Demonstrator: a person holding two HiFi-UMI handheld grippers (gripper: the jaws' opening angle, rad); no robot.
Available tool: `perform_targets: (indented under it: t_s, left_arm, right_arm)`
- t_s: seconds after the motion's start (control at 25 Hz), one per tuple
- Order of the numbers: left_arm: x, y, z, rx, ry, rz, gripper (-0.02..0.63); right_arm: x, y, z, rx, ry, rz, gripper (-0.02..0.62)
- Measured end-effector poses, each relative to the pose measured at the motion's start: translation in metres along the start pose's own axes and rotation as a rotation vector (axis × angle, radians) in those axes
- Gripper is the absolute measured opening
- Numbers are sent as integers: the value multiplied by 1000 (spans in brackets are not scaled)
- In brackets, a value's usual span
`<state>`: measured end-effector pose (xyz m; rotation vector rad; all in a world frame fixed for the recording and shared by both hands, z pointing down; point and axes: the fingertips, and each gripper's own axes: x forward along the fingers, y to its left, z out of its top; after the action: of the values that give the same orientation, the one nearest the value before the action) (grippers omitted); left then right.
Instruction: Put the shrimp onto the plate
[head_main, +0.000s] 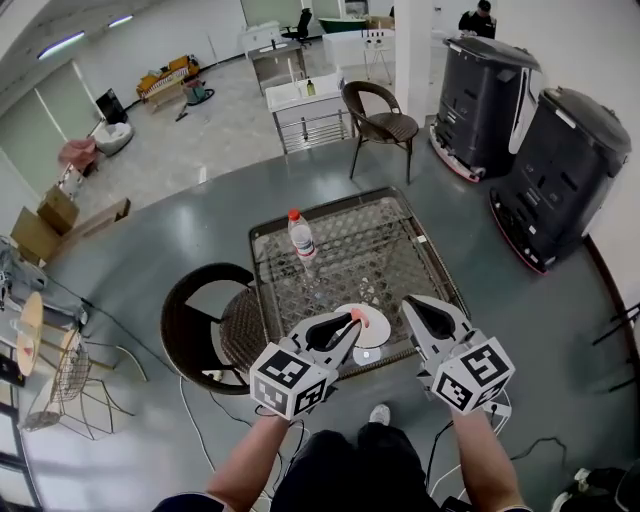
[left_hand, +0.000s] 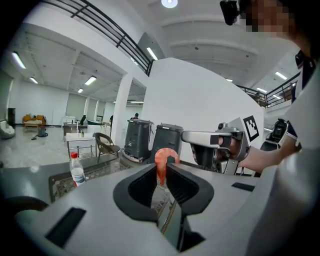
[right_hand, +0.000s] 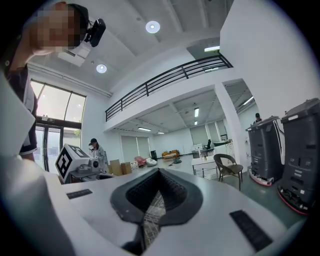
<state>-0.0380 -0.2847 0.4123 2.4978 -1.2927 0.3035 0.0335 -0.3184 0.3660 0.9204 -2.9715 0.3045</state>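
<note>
Shrimp in the head view sits pinched at the tip of the left gripper, poised over the near-left part of the white plate on the glass-topped table. The plate lies directly under and just ahead of those jaws, so the coming move looks like a short drop rather than a reach. The right gripper hangs just beside the plate's right edge, and a water bottle stands well apart at the table's far side.

The left gripper view shows the jaws drawn together on the shrimp's lower body. Its long axis runs upright, the curled orange back rising above the tips. The plate itself is hidden below the jaws here, so height above it cannot be judged.

The right gripper view shows that gripper's jaws pressed together with nothing between them, only the table's mesh pattern glimpsed below. The release appears to fall to the left gripper alone.
</note>
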Motion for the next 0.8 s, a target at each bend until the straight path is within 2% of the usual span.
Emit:
perform_targets:
  t_s: [0.2,0.36,0.8]
  left_arm:
    - [3,17,-28,-29,73,65,58]
    - [12,28,-58,-41,142,79,58]
    - [52,64,-144,-58,335,-8,58]
  right_arm:
    - [17,-9,-26,23,46,47,5]
    - [25,-14,-57,59,108,41,5]
    - [44,-28,-134,125,230,-94,5]
